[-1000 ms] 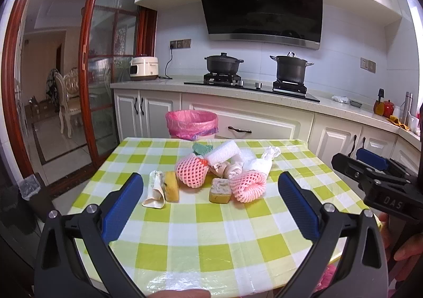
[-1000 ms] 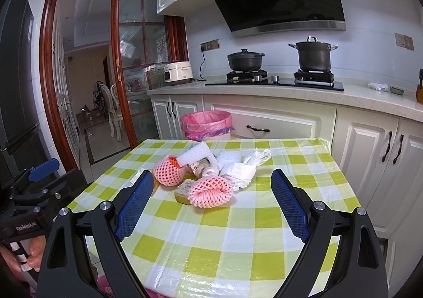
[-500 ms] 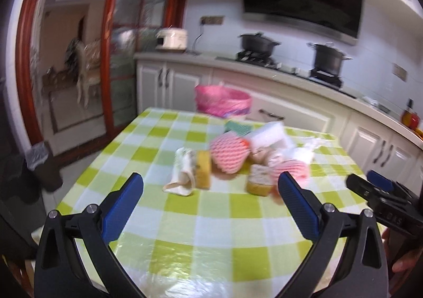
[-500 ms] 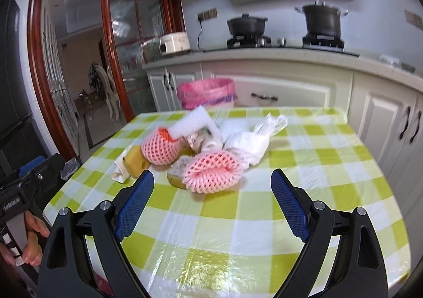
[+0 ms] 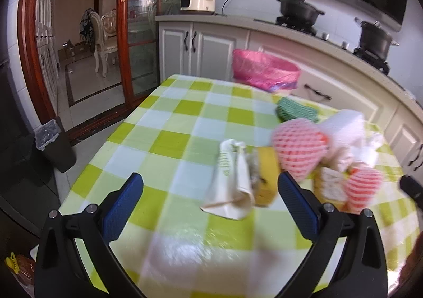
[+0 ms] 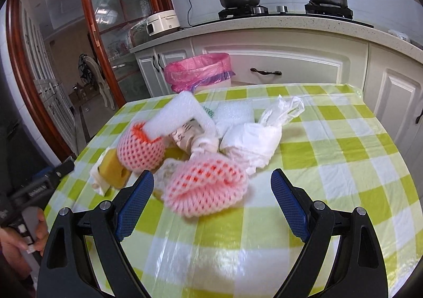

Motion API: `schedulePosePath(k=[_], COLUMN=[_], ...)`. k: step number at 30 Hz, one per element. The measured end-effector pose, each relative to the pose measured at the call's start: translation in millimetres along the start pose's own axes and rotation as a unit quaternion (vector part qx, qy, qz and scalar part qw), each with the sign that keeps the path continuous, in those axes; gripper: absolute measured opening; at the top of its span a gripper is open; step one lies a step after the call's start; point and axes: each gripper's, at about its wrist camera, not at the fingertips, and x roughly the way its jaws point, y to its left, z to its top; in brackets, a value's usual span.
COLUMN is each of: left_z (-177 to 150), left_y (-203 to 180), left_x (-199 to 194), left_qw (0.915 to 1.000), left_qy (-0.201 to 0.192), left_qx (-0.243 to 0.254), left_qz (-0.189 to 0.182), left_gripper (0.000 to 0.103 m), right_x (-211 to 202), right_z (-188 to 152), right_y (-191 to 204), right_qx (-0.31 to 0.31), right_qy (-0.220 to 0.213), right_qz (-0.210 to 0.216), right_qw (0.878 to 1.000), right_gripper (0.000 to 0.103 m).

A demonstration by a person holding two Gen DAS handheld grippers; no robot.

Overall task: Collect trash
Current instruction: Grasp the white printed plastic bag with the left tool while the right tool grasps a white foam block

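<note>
Two pink foam nets (image 6: 205, 187) (image 6: 140, 151), one yellow sponge (image 6: 113, 170); pink-lined bin (image 6: 198, 73), contents unseen; left gripper (image 5: 210, 205) and right gripper (image 6: 211, 203) gape empty.

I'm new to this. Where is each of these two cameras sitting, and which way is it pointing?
Left wrist: rides the left gripper, facing along its open blue fingers at the white wrapper and yellow sponge.
Right wrist: rides the right gripper, facing a pink foam net; a hand holding the other gripper shows at left.
Shared: checked table, trash pile, pink-lined bin.
</note>
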Motion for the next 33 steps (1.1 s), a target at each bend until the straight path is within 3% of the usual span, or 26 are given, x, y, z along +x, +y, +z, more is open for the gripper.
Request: schedulePosePath(k=[3, 7, 10, 17, 23, 26, 29, 33], left_z=[0, -1, 0, -3, -2, 0, 3, 3], left_y=[7, 8, -1, -5, -13, -15, -16, -15], left_x=[20, 38, 51, 77, 96, 104, 106, 102], left_qw=[0.9998, 0.9992, 0.9990, 0.9970, 0.9959, 0.9952, 0.9954, 0.9959], left_qy=[0.019, 0.038, 0.045, 0.076, 0.088, 0.096, 0.092, 0.084], left_qx=[-0.004, -0.011, 0.007, 0.009, 0.018, 0.021, 0.025, 0.028], left_qz=[0.011, -0.003, 0.002, 0.003, -0.001, -0.002, -0.010, -0.016], left_gripper=[0.094, 0.093, 0.090, 0.073, 0.072, 0.063, 0.044, 0.044], right_x=[6, 16, 20, 27, 37, 41, 50, 69], right_z=[5, 3, 2, 2, 9, 21, 33, 43], right_y=[-1, 2, 4, 12, 12, 16, 23, 33], right_qx=[0.003, -0.001, -0.002, -0.016, -0.017, -0.021, -0.025, -0.037], right_qy=[0.002, 0.017, 0.023, 0.026, 0.028, 0.020, 0.011, 0.014], right_qz=[0.003, 0.004, 0.008, 0.009, 0.005, 0.009, 0.017, 0.024], right_qw=[1.000, 1.000, 1.000, 0.999, 0.999, 1.000, 0.999, 0.999], right_gripper=[0.085, 0.085, 0.085, 0.085, 0.085, 0.085, 0.085, 0.085])
